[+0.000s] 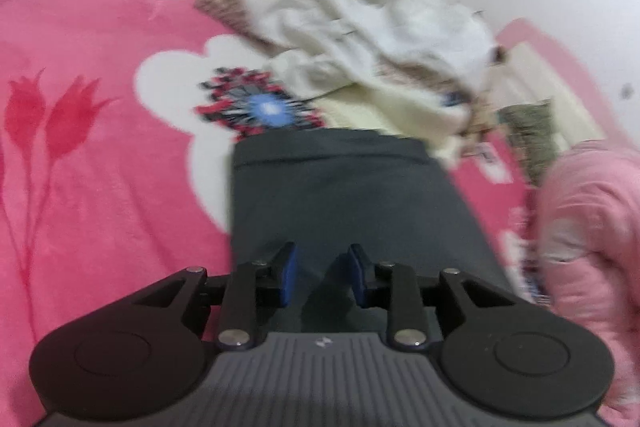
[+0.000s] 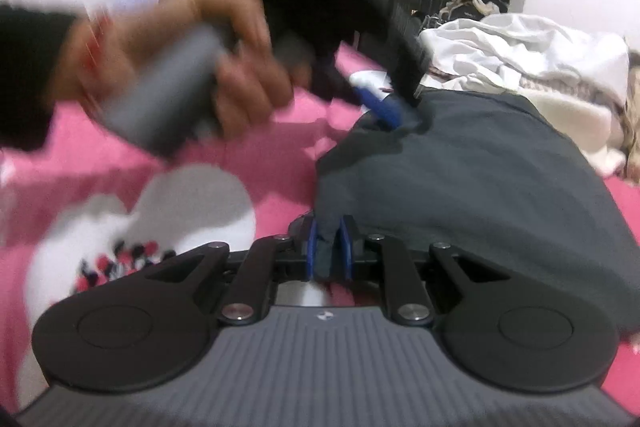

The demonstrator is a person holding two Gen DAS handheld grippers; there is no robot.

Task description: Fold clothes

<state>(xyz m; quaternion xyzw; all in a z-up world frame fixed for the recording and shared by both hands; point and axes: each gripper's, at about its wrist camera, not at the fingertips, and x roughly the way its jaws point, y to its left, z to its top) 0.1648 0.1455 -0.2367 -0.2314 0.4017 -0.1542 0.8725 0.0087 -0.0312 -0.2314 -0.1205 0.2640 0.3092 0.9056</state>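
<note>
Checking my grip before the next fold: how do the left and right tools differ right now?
The left tool is open, nothing between its blue pads; the right tool is shut on a fold of the dark grey garment. The left hovers over the garment's flat middle; the right holds its bunched edge. Both sit above the pink floral blanket.

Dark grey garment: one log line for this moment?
right gripper: shut on dark grey garment edge | left gripper: open above it | surface: pink blanket | white clothes pile behind
</note>
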